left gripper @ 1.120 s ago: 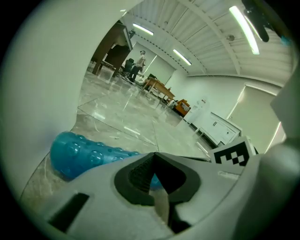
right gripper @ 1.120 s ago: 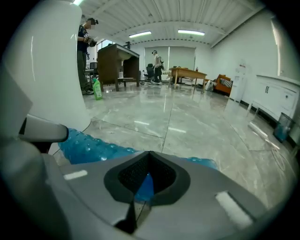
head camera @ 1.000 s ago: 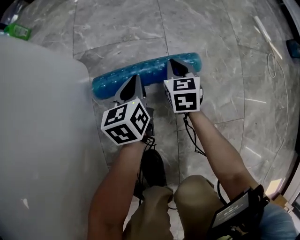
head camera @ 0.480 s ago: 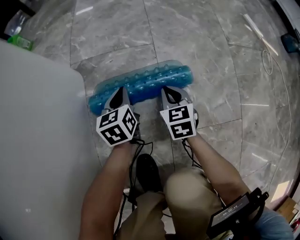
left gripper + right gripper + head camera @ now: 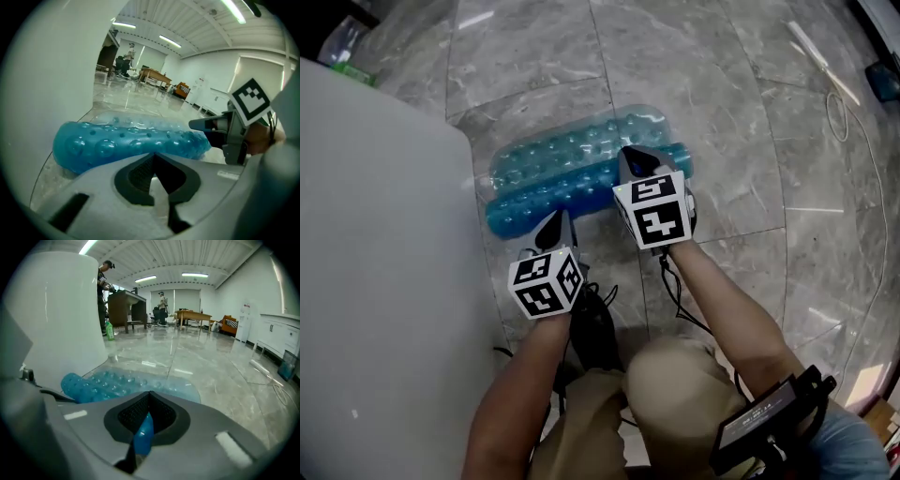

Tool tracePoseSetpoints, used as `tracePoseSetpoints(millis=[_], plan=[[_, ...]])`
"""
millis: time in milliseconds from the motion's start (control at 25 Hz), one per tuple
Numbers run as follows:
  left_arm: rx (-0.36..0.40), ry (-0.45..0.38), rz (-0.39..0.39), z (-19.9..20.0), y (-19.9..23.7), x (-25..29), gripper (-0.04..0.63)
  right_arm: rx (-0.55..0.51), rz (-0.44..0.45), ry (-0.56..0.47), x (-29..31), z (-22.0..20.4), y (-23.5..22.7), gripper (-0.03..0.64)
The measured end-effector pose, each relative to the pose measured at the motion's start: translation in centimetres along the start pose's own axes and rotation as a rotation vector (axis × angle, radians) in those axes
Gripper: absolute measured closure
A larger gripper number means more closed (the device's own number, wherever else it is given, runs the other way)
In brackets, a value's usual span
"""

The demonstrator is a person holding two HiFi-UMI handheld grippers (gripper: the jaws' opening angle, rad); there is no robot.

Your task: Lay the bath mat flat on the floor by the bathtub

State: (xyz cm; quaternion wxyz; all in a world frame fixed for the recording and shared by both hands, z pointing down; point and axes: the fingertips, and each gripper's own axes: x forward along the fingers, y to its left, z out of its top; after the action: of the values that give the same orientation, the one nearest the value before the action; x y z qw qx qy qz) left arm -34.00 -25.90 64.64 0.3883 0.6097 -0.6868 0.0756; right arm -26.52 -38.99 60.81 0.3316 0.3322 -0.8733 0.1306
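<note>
**Unrolling a Soft Mat Beside the Bathtub**

The bath mat (image 5: 581,173) lay on the grey stone floor (image 5: 722,112) just beside the bathtub (image 5: 384,281). It was only partly spread. One strip was already flat on the tiles, while the rest was still wound in a bumpy blue tube. One end of that tube almost touched the bathtub wall and the other pointed away from it.

The right gripper (image 5: 630,157) sat at the end of the roll farther from the bathtub. Its jaws were clamped on a sliver of the blue material, which showed plainly between the pads in the right gripper view. The left gripper (image 5: 551,225) hung near the end of the roll closer to the bathtub, just short of the mat. Its jaws were pressed together with nothing between them.

The mat looked translucent, rubbery and limp, so it was probably light and would sag and curl back on itself, not hold a shape. The glossy, studded surface could slip out of a shallow pinch. A firm bite on the free edge at both ends seemed the best hold, since a grip at one end alone would likely drag the roll askew. To judge by the roll remaining, much of the laying-out was still left to do.
</note>
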Motion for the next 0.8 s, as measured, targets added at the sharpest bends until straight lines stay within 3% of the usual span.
tracePoseSetpoints(millis=[160, 320, 520, 800], plan=[[0.047, 0.043, -0.024, -0.6, -0.7, -0.8, 0.589, -0.043, -0.045, 0.014, -0.5, -1.5, -0.2, 0.611], [-0.007, -0.016, 0.008, -0.2, -0.4, -3.6, 0.589, -0.024, -0.025, -0.026, -1.9, -2.6, 0.5, 0.611], [-0.039, -0.074, 0.050, 0.3, 0.1, -7.1, 0.589, -0.056, 0.002, 0.009, -4.7, -5.5, 1.4, 0.611], [-0.034, -0.065, 0.055, -0.4, -0.6, -6.8, 0.588, -0.066, 0.033, 0.028, -7.4, -8.9, 2.6, 0.611]])
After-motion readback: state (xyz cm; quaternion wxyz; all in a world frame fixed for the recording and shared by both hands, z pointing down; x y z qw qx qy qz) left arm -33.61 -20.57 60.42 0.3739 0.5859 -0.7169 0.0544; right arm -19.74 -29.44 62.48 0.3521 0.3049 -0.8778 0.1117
